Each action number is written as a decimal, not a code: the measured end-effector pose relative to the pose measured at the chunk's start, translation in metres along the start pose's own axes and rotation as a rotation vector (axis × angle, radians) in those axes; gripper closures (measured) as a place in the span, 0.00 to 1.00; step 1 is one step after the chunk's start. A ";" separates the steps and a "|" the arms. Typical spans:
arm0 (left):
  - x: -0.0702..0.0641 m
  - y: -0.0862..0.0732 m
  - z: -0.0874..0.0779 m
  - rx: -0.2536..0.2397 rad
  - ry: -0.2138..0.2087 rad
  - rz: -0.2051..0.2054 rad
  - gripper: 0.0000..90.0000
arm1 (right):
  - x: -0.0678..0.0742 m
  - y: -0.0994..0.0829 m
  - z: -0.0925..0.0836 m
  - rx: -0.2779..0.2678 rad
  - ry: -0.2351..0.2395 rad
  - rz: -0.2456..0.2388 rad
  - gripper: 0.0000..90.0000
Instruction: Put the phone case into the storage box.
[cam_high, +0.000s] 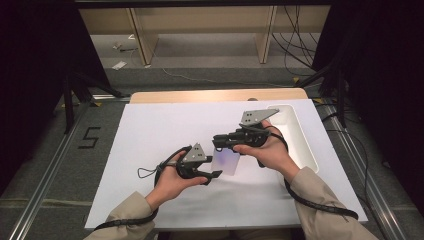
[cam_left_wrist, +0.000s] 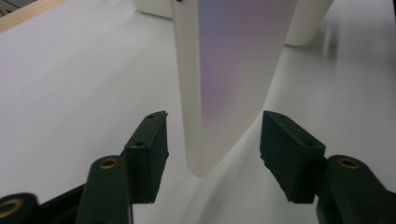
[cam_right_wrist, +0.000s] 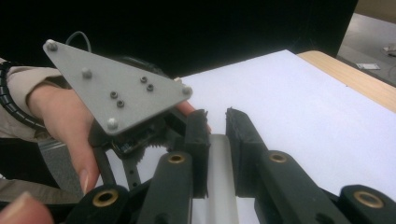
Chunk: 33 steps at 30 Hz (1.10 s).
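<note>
A flat, translucent white plate with a faint purple sheen (cam_high: 226, 162) hangs over the white table. My right gripper (cam_high: 218, 146) is shut on its upper edge; in the right gripper view the pale edge (cam_right_wrist: 219, 177) sits pinched between the two black pads (cam_right_wrist: 217, 123). My left gripper (cam_high: 214, 167) stands just below and to the left of it. In the left gripper view the plate's rounded lower corner (cam_left_wrist: 233, 70) hangs between the jaws (cam_left_wrist: 212, 135), with a gap on each side, so the pads do not touch it.
A white rectangular tray (cam_high: 301, 150) lies at the table's right side, seen behind the plate in the left gripper view (cam_left_wrist: 306, 25). White sheet (cam_high: 150, 140) covers the table, with a wooden strip (cam_high: 215, 95) at the far edge. The left gripper's grey plate (cam_right_wrist: 116, 88) is close to the right jaws.
</note>
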<state>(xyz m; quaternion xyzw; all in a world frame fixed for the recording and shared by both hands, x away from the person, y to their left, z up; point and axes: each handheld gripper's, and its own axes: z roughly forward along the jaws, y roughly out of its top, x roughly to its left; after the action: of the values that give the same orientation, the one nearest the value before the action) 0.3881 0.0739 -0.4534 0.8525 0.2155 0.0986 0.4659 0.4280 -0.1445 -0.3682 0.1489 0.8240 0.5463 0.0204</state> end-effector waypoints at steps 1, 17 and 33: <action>0.000 0.000 0.001 -0.006 -0.007 0.002 0.51 | 0.000 0.000 0.000 -0.001 0.001 -0.001 0.89; 0.002 0.005 -0.003 0.002 -0.029 -0.009 0.76 | -0.001 -0.003 0.000 -0.019 0.020 0.020 0.89; 0.002 0.006 -0.006 0.026 -0.028 0.012 0.82 | -0.001 -0.003 0.000 -0.015 0.052 0.003 0.87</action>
<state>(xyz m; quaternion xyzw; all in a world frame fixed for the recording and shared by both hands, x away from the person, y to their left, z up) 0.3891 0.0768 -0.4454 0.8611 0.2049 0.0867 0.4571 0.4285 -0.1457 -0.3710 0.1356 0.8198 0.5564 -0.0005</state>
